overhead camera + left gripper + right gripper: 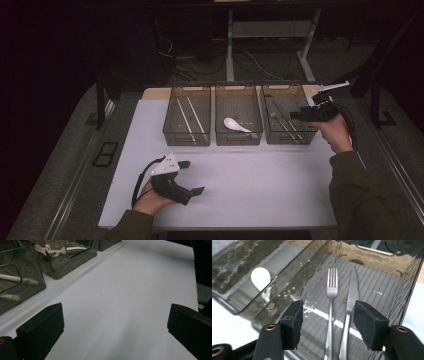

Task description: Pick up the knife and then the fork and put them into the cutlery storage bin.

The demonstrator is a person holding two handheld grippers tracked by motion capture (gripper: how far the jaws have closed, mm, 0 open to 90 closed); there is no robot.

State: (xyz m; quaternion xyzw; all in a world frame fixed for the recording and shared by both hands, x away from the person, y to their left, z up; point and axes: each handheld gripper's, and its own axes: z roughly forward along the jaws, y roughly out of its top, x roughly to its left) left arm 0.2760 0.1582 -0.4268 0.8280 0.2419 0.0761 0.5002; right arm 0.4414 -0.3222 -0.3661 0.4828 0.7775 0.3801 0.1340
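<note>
R gripper (328,323) jaws apart, nothing pinched, hanging over fork (331,302) + knife (350,305), both flat in the right bin (289,120), upper right of high view. L gripper (190,177) wide open, idle lower left on the mat (240,185). Steel cutlery, prob. stiff, slick, lightish, thin; I'd pinch mid-handle, across the width. R gripper view gives tines + blade; high view adds white spoon (236,125) in mid bin, chopsticks (190,120) in left bin.

Shiny metal fork (331,312) and knife (349,312), glossy smoked-plastic bin (409,277)
</note>
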